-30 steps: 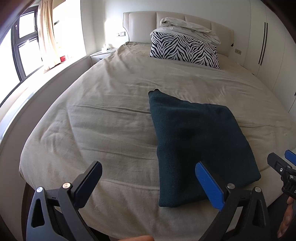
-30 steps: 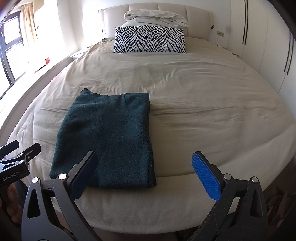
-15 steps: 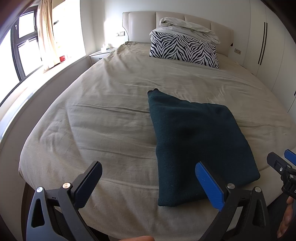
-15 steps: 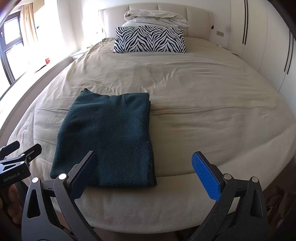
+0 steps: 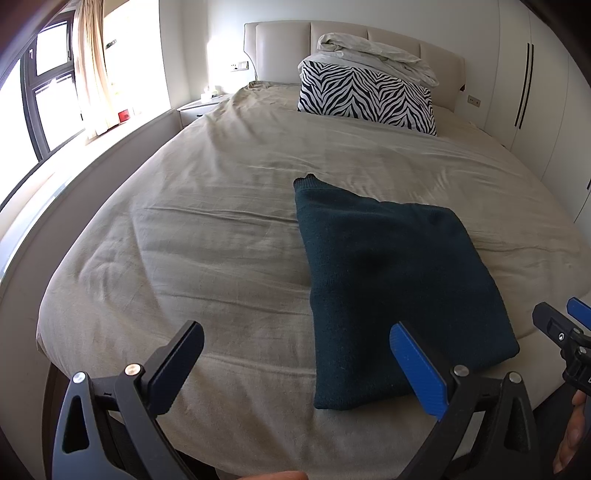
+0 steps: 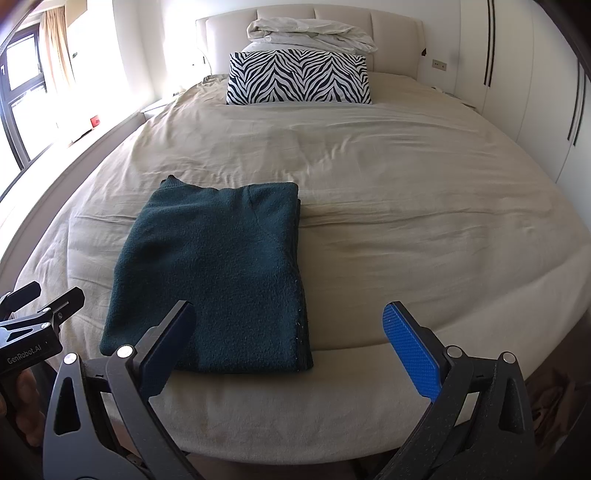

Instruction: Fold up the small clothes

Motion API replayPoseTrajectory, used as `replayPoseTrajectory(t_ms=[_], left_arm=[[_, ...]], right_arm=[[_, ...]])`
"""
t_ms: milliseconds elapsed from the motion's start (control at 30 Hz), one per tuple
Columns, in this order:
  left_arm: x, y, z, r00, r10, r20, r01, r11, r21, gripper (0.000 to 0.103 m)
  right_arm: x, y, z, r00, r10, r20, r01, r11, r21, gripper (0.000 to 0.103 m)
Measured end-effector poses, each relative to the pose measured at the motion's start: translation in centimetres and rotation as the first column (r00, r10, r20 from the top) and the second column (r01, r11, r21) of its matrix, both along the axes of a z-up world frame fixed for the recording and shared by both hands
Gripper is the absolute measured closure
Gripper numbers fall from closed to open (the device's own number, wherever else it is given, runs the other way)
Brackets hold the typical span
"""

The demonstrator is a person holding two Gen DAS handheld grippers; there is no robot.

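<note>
A dark green knit garment (image 5: 391, 273) lies folded into a rectangle on the beige bed, near the foot edge; it also shows in the right wrist view (image 6: 218, 273). My left gripper (image 5: 295, 362) is open and empty, held above the foot of the bed to the left of the garment's near end. My right gripper (image 6: 291, 343) is open and empty, held above the garment's near right corner. Neither touches the cloth. Each gripper shows at the edge of the other's view.
The bed's beige cover (image 6: 406, 192) spreads wide around the garment. A zebra-print pillow (image 6: 299, 77) and a crumpled white duvet (image 6: 310, 33) lie at the headboard. A window and ledge (image 5: 51, 110) run along the left; white wardrobes (image 6: 524, 85) stand on the right.
Almost nothing. Both grippers stay open and hover in place; the views shift very slightly.
</note>
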State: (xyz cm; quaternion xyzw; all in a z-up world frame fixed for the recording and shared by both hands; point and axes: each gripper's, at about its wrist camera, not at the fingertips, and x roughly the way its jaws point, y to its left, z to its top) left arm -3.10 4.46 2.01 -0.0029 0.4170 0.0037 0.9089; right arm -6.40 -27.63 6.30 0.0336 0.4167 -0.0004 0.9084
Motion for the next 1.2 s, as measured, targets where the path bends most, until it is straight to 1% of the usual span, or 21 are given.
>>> replayPoseTrajectory(t_ms=[800, 1200], left_arm=[[-0.06, -0.03, -0.33, 1.0, 0.002, -0.005, -0.002, 1.0, 0.004, 0.0], [0.27, 0.21, -0.43, 1.0, -0.005, -0.015, 0.006, 1.0, 0.003, 0.0]], right_arm=[[-0.06, 0.08, -0.1, 1.0, -0.001, -0.002, 0.001, 1.0, 0.002, 0.0], [-0.33, 0.81, -0.3, 1.0, 0.002, -0.005, -0.002, 1.0, 0.003, 0.0]])
